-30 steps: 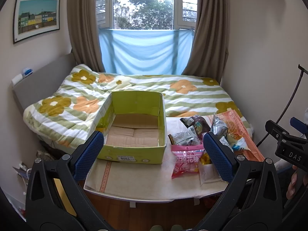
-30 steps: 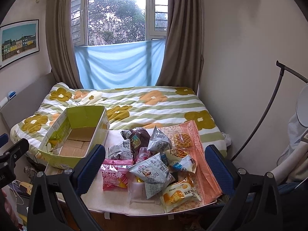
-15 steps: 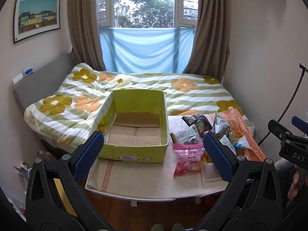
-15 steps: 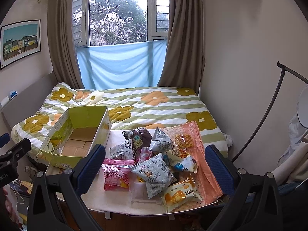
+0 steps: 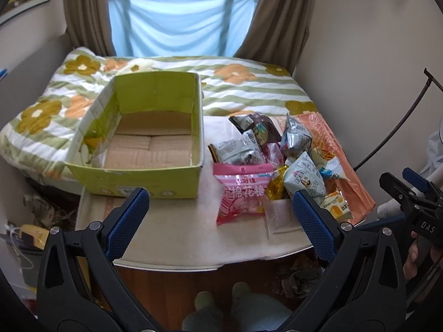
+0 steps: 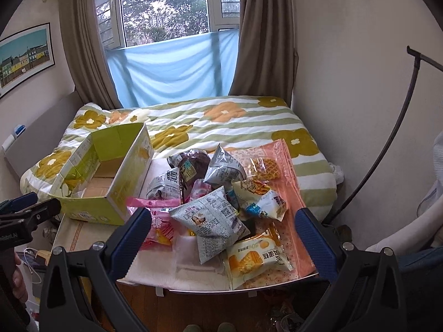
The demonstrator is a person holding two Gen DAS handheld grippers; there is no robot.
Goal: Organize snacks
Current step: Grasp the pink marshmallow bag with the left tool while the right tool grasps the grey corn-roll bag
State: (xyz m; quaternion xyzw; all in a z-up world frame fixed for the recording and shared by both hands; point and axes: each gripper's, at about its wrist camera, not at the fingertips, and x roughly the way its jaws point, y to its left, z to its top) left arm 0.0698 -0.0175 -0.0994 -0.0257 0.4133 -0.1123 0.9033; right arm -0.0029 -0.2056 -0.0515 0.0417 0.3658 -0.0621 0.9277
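Green cardboard box (image 5: 144, 149) sits at the table's (image 5: 177, 238) left edge; both grippers (image 5: 218, 218) (image 6: 223, 231) hover released, grasping nothing.

A bench (image 5: 171, 238) stands at the foot of a bed (image 5: 249, 88), which runs back to a window (image 6: 166, 5). On the bench's left part sits an open box (image 5: 144, 144), its far end reaching over the bed. Right of the box, a heap of snack packets (image 6: 216, 202) lies partly on a flat bag (image 6: 290, 193) along the bench's right edge. A pouch (image 5: 242, 193) lies at the heap's near left, just beside the box. A picture (image 6: 25, 55) hangs on the left wall.
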